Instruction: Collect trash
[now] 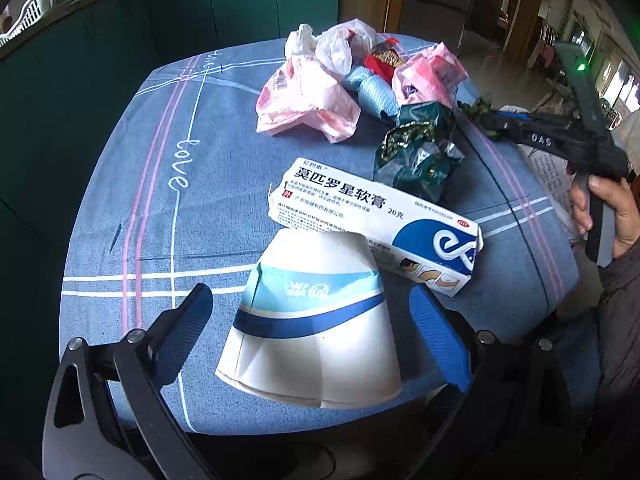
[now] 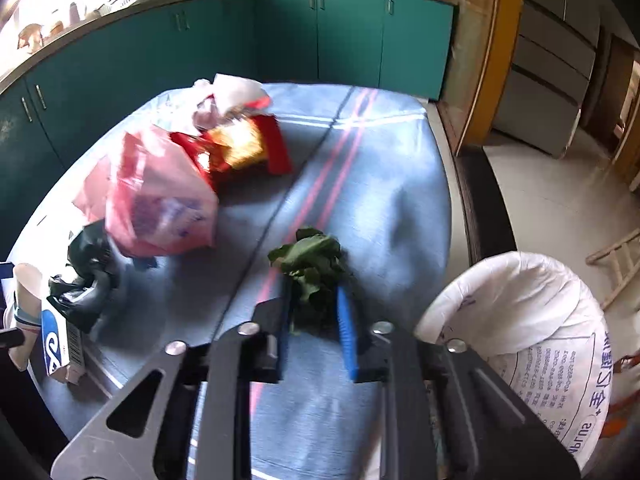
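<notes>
My left gripper (image 1: 316,320) is open, its blue fingers either side of a flattened white and blue paper cup (image 1: 316,320) on the blue tablecloth (image 1: 168,208). A white ointment box (image 1: 376,220) lies just beyond the cup. My right gripper (image 2: 316,316) is shut on a bunch of green leaves (image 2: 310,258) above the cloth (image 2: 384,184); it also shows in the left wrist view (image 1: 480,116) at the table's right edge. Pink plastic bags (image 1: 308,100), a red snack wrapper (image 2: 240,144) and a dark green wrapper (image 1: 416,152) lie in a pile.
A white woven sack (image 2: 528,328) stands open beside the table on the right. Teal kitchen cabinets (image 2: 320,40) run behind the table. A grey fridge (image 2: 552,64) and tiled floor (image 2: 560,208) lie to the right.
</notes>
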The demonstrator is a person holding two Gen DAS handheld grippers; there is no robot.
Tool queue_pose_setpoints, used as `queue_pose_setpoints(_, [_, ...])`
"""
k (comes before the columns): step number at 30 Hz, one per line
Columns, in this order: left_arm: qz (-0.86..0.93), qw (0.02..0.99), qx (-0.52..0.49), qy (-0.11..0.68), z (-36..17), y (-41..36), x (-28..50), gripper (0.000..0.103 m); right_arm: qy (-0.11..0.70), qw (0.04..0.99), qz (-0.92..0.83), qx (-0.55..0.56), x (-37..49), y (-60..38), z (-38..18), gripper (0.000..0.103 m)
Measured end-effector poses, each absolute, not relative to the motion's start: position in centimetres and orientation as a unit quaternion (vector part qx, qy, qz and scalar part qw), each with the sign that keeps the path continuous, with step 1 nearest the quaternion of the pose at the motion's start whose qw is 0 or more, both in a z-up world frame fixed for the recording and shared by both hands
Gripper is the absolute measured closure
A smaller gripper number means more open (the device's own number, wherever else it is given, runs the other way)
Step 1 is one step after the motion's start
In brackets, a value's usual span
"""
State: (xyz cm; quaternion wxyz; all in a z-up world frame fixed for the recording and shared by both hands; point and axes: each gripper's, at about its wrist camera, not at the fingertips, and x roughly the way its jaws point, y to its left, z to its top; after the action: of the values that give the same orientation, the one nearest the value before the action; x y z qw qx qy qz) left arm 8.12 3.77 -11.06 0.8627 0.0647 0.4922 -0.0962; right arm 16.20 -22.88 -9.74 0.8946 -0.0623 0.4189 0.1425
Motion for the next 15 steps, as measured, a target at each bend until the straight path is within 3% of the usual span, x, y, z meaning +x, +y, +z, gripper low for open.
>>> queue_pose_setpoints(3, [-0.084, 0.861, 0.075, 0.496, -11.6, 3.6, 8.3, 0.005, 0.404, 0.900, 0.158, -0.041, 15.2, -22.7, -8.9, 0.094])
queue_pose_setpoints(6, [-0.078, 0.861, 0.079, 0.496, -11.9, 3.6, 8.4, 0.023, 0.387, 0.906, 0.172, -0.013, 13.9, -22.8, -7.8, 0.095])
queue_pose_setpoints(11, [-0.065, 0.869, 0.100, 0.481, -11.8, 3.3, 8.4, 0.023, 0.377, 0.908, 0.183, 0.009, 12.6, -22.9, -6.8, 0.094])
queue_pose_setpoints(12, [-0.060, 0.872, 0.106, 0.475, -11.6, 3.3, 8.3, 0.024, 0.380, 0.908, 0.179, 0.008, 12.8, -22.9, -7.0, 0.091])
queue_pose_setpoints(14, [-0.056, 0.877, 0.109, 0.464, -11.0, 3.4, 8.2, 0.024, 0.392, 0.907, 0.155, 0.002, 13.5, -23.1, -7.6, 0.053])
queue_pose_setpoints(15, [-0.055, 0.880, 0.108, 0.460, -10.7, 3.4, 8.1, 0.024, 0.395, 0.906, 0.149, 0.000, 13.7, -23.2, -7.8, 0.047])
